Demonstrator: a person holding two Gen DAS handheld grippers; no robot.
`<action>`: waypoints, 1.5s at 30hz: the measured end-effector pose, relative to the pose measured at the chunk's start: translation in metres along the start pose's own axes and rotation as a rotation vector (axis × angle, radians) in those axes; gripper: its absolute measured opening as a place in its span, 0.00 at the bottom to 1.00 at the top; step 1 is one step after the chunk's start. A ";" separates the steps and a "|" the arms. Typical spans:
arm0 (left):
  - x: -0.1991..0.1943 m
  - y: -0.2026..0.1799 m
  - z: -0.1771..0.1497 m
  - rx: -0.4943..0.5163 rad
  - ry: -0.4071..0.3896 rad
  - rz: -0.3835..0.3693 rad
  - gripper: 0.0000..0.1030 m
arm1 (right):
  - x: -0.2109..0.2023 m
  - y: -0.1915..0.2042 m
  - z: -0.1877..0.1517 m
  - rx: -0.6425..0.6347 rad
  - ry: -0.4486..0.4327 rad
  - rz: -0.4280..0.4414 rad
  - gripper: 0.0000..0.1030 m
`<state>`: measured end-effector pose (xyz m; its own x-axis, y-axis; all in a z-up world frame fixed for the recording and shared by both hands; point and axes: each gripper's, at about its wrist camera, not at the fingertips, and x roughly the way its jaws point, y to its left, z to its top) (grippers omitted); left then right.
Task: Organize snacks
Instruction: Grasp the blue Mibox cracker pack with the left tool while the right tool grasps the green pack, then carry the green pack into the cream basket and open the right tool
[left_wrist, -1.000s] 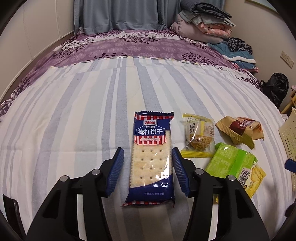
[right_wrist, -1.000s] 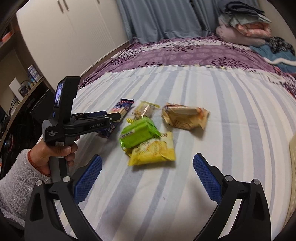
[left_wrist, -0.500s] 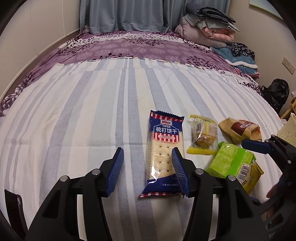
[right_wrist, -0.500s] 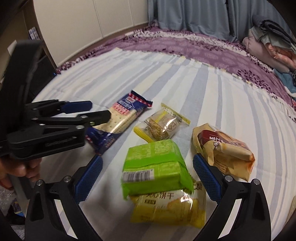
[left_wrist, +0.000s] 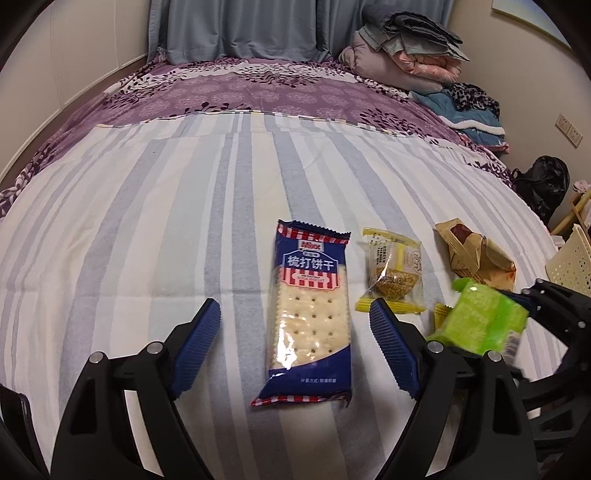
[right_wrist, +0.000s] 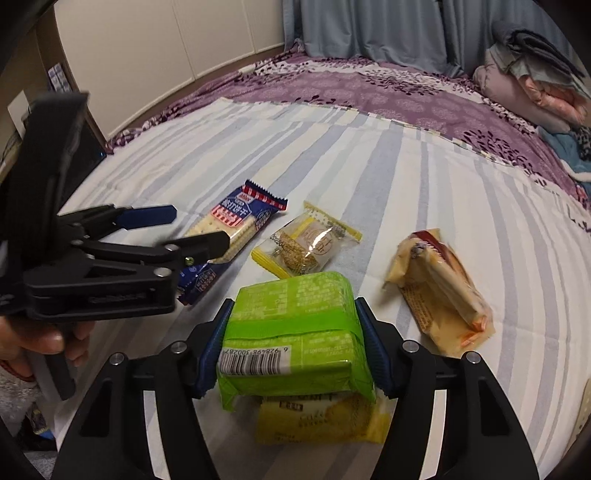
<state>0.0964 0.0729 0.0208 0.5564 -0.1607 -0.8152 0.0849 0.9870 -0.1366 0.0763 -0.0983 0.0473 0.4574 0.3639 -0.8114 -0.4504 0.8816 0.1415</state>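
My right claw, open half a second ago, now grips the green packet above the bed; my left claw stays open around the cracker packet

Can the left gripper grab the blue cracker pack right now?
Probably yes. The left gripper is open, and the blue cracker pack lies flat on the striped bedsheet between its fingers, with nothing on top of it.

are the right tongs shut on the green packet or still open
Shut: both blue pads of the right tongs press the green packet's sides.
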 end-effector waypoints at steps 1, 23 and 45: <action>0.002 -0.002 0.001 0.008 0.002 0.000 0.81 | -0.006 -0.003 -0.002 0.016 -0.011 0.004 0.62; -0.004 0.008 0.003 0.001 -0.023 0.077 0.43 | -0.088 -0.051 -0.028 0.216 -0.177 0.010 0.62; -0.064 -0.048 0.010 0.091 -0.090 0.037 0.43 | -0.188 -0.136 -0.083 0.420 -0.387 -0.171 0.62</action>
<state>0.0650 0.0355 0.0851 0.6323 -0.1270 -0.7642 0.1357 0.9894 -0.0522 -0.0119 -0.3114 0.1341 0.7784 0.2196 -0.5881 -0.0395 0.9521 0.3033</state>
